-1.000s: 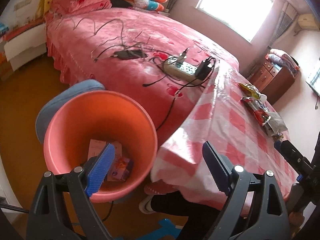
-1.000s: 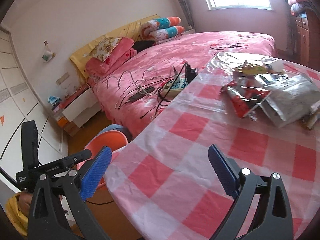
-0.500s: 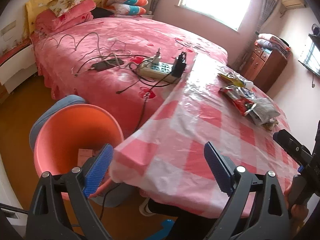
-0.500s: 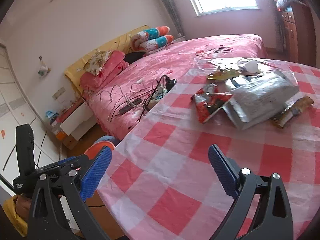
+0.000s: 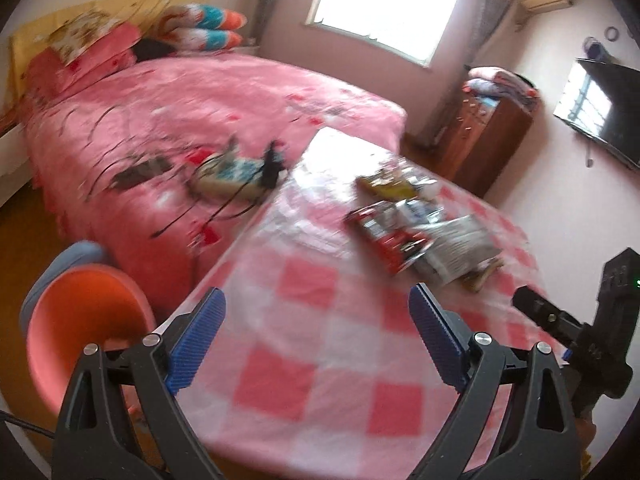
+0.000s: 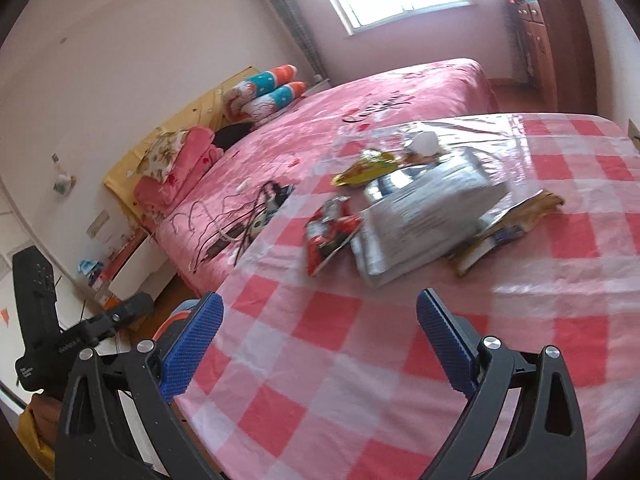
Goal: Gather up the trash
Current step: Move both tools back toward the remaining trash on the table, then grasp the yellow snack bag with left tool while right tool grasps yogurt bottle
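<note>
Crinkly foil: the wrappers lie heaped mid-surface, red, yellow and a big silver pouch. Light, slippery stuff, likely to slide; best pinched at a raised edge. Left gripper has just been opening its jaws, nothing between them; right gripper gapes wide, empty too.

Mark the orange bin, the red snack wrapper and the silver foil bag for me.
orange bin [image 5: 86,300], left wrist view, on its inner wall.
red snack wrapper [image 6: 330,232], right wrist view, on the middle of its crumpled face.
silver foil bag [image 6: 424,212], right wrist view, on its flat top side.
</note>
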A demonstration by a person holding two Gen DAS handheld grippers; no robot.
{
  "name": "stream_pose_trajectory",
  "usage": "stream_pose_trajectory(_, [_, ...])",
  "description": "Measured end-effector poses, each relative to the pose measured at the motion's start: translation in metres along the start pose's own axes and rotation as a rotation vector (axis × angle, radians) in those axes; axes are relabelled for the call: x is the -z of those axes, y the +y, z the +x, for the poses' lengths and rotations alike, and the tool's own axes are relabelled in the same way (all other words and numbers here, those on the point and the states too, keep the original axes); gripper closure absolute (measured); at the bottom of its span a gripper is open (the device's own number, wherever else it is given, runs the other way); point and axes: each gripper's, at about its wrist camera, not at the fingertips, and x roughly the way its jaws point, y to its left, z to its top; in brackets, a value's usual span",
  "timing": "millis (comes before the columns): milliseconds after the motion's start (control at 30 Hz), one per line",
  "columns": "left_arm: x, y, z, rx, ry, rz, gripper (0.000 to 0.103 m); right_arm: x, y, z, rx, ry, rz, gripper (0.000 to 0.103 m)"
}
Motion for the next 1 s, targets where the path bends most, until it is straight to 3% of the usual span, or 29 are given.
stream_pose_trajectory(300, [-0.044, -0.06, 0.051, 0.115, -0.005, 0.096, 0.01, -0.07, -0.059, 0.011, 0.029, 0.049, 0.066, 0.007])
stream_pose_trajectory(433, [-0.066, -0.074, 0.085, 0.151, 0.021, 0.076, 0.01, -0.104, -0.081, 0.031, 0.029, 0.081, 0.086, 0.007])
stream_pose_trajectory(567, [-0.084, -0.082, 0.125, 0.147, 0.054, 0.038, 0.01, -0.134, -0.096, 0.057, 0.006, 0.113, 0.099, 0.007])
stream_pose_trajectory(800, [-0.11, -0.09, 0.193, 0.085, 0.098, -0.006, 0.01, -0.177, -0.105, 0.115, 0.053, 0.17, 0.031, 0.007])
stream_pose_trajectory(867, [-0.114, -0.091, 0.213, 0.073, 0.126, -0.017, 0.01, -0.185, -0.106, 0.133, 0.065, 0.193, 0.01, 0.012])
stream_pose_trajectory(900, [-0.116, -0.091, 0.221, 0.069, 0.136, -0.02, 0.01, -0.187, -0.107, 0.14, 0.07, 0.204, 0.002, 0.02])
stream_pose_trajectory(1000, [-0.122, -0.093, 0.242, 0.052, 0.165, -0.019, 0.01, -0.197, -0.112, 0.168, 0.097, 0.248, -0.021, 0.021])
